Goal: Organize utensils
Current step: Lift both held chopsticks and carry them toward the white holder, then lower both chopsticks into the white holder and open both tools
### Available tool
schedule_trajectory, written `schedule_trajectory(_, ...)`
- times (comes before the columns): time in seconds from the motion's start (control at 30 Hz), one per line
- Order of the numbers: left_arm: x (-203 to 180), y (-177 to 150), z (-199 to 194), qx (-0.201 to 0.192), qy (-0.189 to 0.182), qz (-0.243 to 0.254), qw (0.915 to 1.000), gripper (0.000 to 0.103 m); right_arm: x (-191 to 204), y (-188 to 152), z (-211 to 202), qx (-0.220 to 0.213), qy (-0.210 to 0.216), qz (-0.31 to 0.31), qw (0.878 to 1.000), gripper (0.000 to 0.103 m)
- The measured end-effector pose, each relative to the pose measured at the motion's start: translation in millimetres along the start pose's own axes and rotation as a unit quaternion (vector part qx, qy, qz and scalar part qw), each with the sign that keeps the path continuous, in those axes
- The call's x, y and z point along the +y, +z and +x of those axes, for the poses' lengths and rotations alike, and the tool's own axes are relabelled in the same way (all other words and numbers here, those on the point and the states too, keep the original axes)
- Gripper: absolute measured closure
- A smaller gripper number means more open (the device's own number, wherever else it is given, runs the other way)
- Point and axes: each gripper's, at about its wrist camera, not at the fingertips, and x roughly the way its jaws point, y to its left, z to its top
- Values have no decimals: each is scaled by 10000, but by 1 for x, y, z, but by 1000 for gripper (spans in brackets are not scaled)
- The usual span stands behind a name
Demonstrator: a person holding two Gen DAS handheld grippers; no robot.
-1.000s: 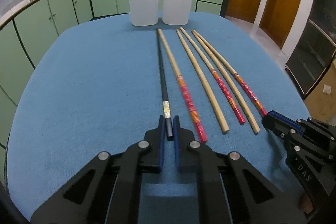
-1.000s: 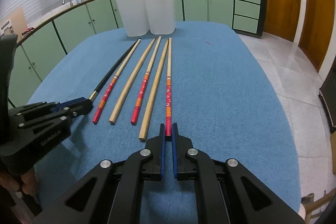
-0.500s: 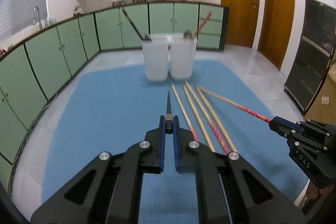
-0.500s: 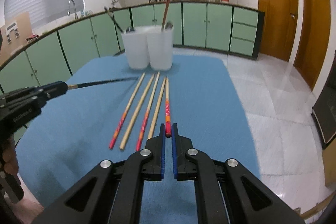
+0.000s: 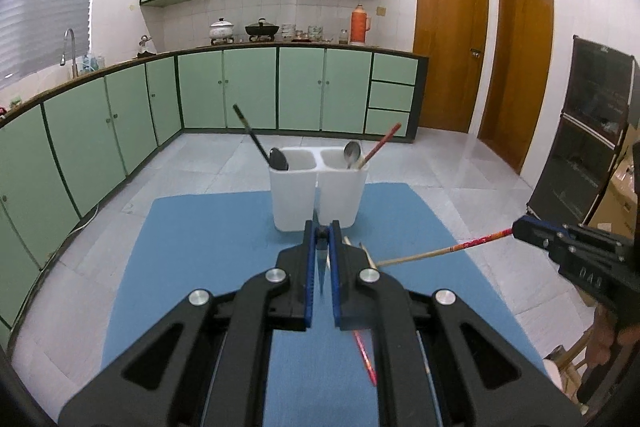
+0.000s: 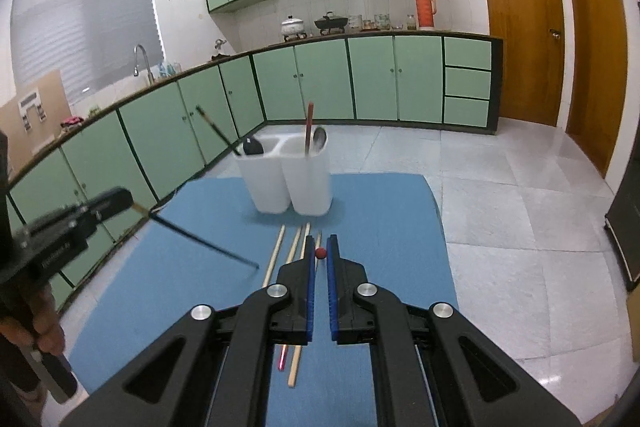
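My left gripper [image 5: 321, 231] is shut on the black chopstick [image 6: 204, 242], held in the air above the blue mat [image 5: 208, 251]; its tip slants down toward the mat. My right gripper [image 6: 320, 251] is shut on a red-patterned chopstick [image 5: 444, 251], also lifted, seen end-on in its own view. The white two-compartment holder [image 5: 318, 193] stands at the mat's far edge. Its left cup holds a black chopstick and black spoon, its right cup a red chopstick and metal spoon. Several wooden chopsticks [image 6: 294, 255] lie on the mat under my grippers.
The mat covers a table [image 6: 400, 227] with grey tiled floor beyond. Green cabinets [image 5: 248, 87] run along the back and left walls. Wooden doors [image 5: 448, 47] are at the right, and a dark cabinet [image 5: 588, 139] stands at the far right.
Both grippers have risen well above the mat, each lifting its chopstick off the row. The views have tilted up from the mat to the kitchen.
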Motion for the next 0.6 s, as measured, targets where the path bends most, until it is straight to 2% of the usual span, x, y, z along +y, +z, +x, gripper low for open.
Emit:
schedule_trajectory(0.27, 2, 22, 4, -127, -94, -49, 9999, 97, 9, 36, -2, -174, 77, -309, 9993, 98)
schedule_trajectory(0.6, 0, 43, 5, -320, -100, -44, 9994, 97, 15, 53, -2, -342, 288, -394, 9982, 98)
